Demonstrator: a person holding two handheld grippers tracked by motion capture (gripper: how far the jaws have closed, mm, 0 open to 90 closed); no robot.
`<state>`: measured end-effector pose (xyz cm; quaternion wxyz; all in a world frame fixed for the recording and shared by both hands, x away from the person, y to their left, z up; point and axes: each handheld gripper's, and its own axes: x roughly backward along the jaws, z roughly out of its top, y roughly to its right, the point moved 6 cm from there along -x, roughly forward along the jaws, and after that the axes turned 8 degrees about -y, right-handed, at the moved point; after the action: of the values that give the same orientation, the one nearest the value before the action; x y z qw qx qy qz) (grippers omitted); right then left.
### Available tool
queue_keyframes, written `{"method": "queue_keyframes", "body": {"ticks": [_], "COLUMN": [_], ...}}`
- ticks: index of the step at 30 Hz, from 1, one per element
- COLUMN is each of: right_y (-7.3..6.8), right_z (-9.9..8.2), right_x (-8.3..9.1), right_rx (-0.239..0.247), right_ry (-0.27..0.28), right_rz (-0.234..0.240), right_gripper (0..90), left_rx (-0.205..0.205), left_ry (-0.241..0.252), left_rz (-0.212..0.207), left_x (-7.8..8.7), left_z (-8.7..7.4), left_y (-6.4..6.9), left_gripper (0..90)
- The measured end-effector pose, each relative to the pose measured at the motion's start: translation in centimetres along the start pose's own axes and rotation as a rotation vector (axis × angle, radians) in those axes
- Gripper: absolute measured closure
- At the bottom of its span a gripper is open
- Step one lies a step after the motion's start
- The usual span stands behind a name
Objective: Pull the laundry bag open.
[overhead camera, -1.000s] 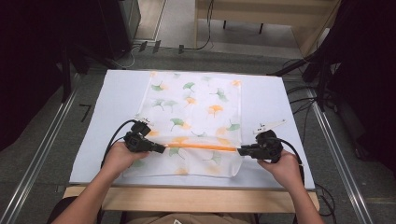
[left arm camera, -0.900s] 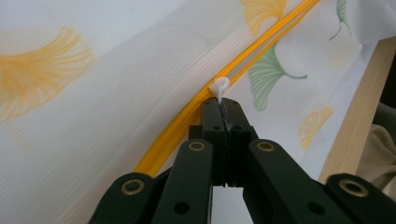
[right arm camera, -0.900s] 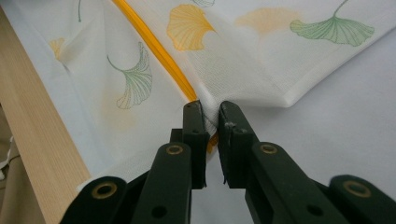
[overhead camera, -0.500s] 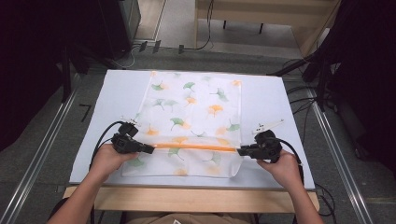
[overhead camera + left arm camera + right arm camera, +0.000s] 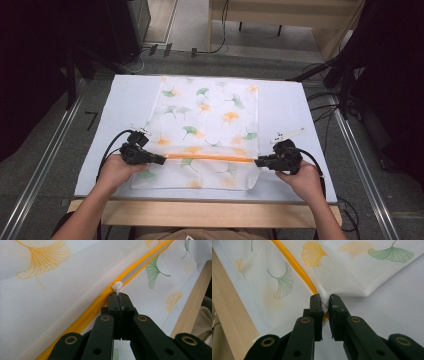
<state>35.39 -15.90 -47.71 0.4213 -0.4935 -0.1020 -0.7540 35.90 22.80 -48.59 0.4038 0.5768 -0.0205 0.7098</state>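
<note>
Mesh bag (image 5: 210, 125), centre frame, orange zip (image 5: 210, 157) across lower part: left gripper (image 5: 117, 296) clamped on white pull (image 5: 117, 286), right gripper (image 5: 325, 301) pinching bag's edge at zip's end.

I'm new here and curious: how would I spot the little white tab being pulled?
Find the leaf-printed mesh bag on the pale table. Follow its orange zipper leftward to the left tool; the zipper pull is the lone white plastic piece.
</note>
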Motion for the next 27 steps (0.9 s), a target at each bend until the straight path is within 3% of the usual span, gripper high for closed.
{"method": "queue_keyframes", "body": {"ticks": [10, 27], "right_y": [-0.1, -0.1], "right_z": [0.0, 0.0], "right_x": [0.0, -0.1], "right_rx": [-0.001, 0.003], "right_ry": [-0.004, -0.007], "right_rz": [0.003, 0.006], "right_gripper": [83.7, 83.6], "left_rx": [0.001, 0.031], "left_ry": [-0.001, -0.002], "left_rz": [-0.004, 0.025], "left_x": [0.3, 1.9], "left_z": [-0.1, -1.9], "left_y": [-0.1, -1.8], "left_gripper": [90.0, 90.0]}}
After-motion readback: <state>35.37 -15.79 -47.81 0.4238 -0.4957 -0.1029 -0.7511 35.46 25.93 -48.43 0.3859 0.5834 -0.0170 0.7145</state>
